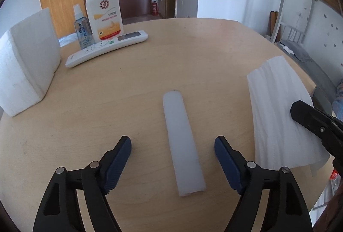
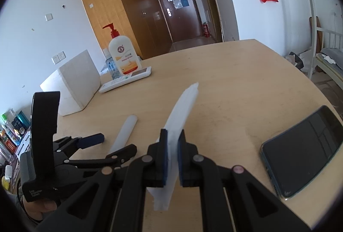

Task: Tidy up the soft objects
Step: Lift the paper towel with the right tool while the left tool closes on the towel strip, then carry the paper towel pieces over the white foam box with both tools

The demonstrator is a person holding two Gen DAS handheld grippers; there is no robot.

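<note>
Left tongs (image 1: 172,146) spread wide, fingers pointing forward and low. Right tongs (image 2: 172,144) clamped tight, pads (image 2: 164,146) pressed close together, held level.

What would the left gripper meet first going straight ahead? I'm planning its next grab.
Probably the translucent white strip: it lies on the table between the open left gripper fingers, though height above it is unclear.

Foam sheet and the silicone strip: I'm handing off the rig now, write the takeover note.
Right gripper: shut on the white foam sheet, held on edge above the table.
Left gripper: open, fingers either side of the translucent strip, which lies flat on the table, not gripped.
White foam block stands at far left, untouched, beside the remote.
Phone lies right of the sheet.
Done: sheet picked up. Left: place sheet, grasp strip.
</note>
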